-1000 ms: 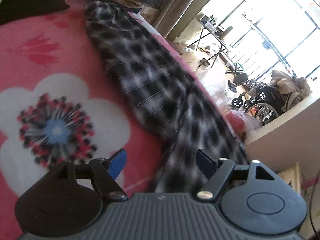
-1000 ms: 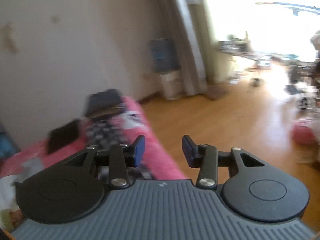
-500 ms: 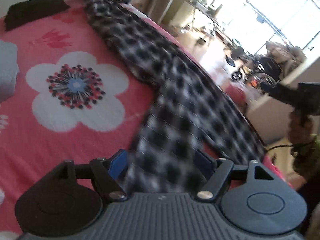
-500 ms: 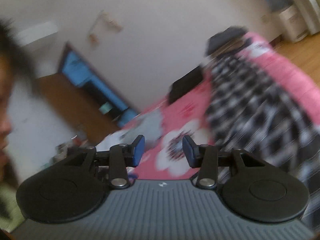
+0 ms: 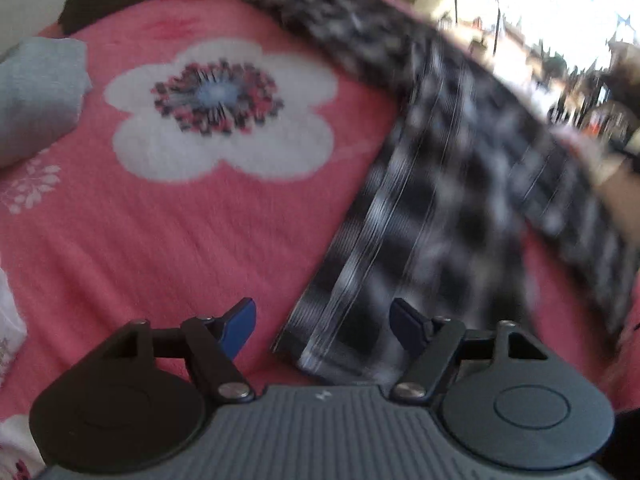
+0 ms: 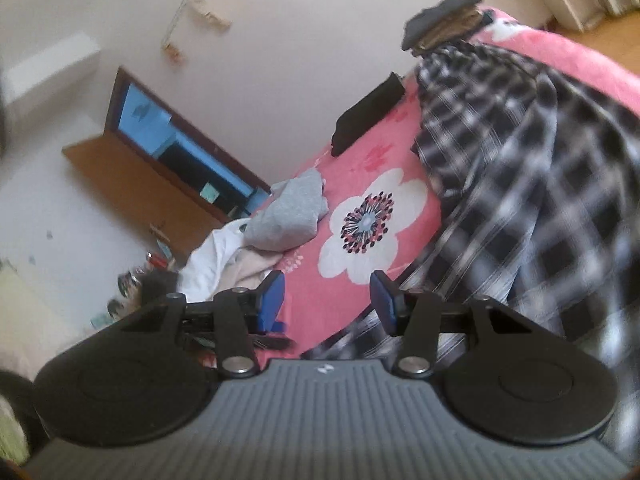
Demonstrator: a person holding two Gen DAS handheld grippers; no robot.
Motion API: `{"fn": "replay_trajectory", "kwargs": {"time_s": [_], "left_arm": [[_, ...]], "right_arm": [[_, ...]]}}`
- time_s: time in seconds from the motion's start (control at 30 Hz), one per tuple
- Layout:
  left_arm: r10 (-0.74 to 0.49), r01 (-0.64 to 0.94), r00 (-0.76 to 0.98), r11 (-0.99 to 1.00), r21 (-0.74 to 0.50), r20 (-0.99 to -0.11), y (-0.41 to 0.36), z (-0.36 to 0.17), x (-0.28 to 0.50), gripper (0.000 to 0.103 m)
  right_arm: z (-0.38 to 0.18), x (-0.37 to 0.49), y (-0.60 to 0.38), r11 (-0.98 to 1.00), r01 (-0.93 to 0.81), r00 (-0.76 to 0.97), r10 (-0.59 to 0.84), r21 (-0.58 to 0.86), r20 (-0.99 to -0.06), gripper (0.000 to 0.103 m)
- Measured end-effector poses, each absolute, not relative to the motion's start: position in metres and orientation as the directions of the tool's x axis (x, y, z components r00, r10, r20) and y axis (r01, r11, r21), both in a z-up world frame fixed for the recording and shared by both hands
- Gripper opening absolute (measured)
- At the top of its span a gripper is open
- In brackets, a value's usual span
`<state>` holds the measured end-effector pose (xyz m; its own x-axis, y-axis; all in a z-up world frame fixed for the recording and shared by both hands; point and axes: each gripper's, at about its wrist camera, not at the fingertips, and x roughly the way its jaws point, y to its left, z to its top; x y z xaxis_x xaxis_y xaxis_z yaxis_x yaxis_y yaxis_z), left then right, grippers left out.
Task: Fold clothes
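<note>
The black-and-white checked garment [image 5: 452, 184] lies stretched along the pink flowered bedspread [image 5: 168, 240], right of the big white flower print [image 5: 224, 108]; motion blur smears its far end and right edge. The left gripper [image 5: 322, 326] hangs over its near hem, jaws apart and just narrowing, pressing nothing. The right gripper [image 6: 328, 300] is parted too, just widening, empty; the cloth's edge runs under its right finger, contact unclear. Left of the flower sit a grey garment [image 6: 290, 212] and pale clothes [image 6: 224, 258], partly hidden.
</note>
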<state>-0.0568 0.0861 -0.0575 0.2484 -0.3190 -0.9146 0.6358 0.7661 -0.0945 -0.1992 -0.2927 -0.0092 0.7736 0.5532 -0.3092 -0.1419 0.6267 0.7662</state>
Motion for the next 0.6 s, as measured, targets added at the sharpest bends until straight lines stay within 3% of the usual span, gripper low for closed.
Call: {"fn": "replay_trajectory", "kwargs": {"time_s": [0.07,0.13,0.17,0.23,0.27,0.47,0.6], "left_arm": [[-0.249,0.66,0.269,0.751,-0.01,-0.93,0.081,-0.074,-0.065,0.052],[-0.233,0.68,0.312,0.732,0.045,-0.921,0.081,-0.076,-0.074,0.046],[-0.226,0.688,0.334,0.722,0.073,-0.915,0.081,-0.078,-0.079,0.037],[-0.239,0.67,0.339,0.74,0.055,-0.91,0.084,-0.077,-0.079,0.016],[-0.245,0.661,0.341,0.749,0.046,-0.907,0.086,-0.077,-0.079,0.01],[-0.308,0.612,0.376,0.79,-0.015,-0.874,0.097,-0.062,-0.084,0.005],[-0.428,0.607,0.379,0.784,-0.129,-0.821,0.096,-0.037,-0.092,0.005]], "right_arm": [[-0.008,-0.209,-0.289,0.619,-0.121,0.781,0.542,0.776,-0.311,0.047],[-0.005,-0.222,-0.286,0.627,-0.102,0.785,0.527,0.772,-0.325,0.048],[-0.005,-0.228,-0.285,0.639,-0.092,0.787,0.517,0.763,-0.338,0.048],[-0.005,-0.238,-0.283,0.665,-0.069,0.789,0.493,0.744,-0.368,0.049],[-0.006,-0.241,-0.283,0.671,-0.056,0.789,0.483,0.74,-0.379,0.049],[-0.015,-0.239,-0.279,0.655,-0.003,0.78,0.475,0.755,-0.409,0.049],[-0.018,-0.231,-0.271,0.644,-0.006,0.755,0.504,0.765,-0.419,0.049]]}}
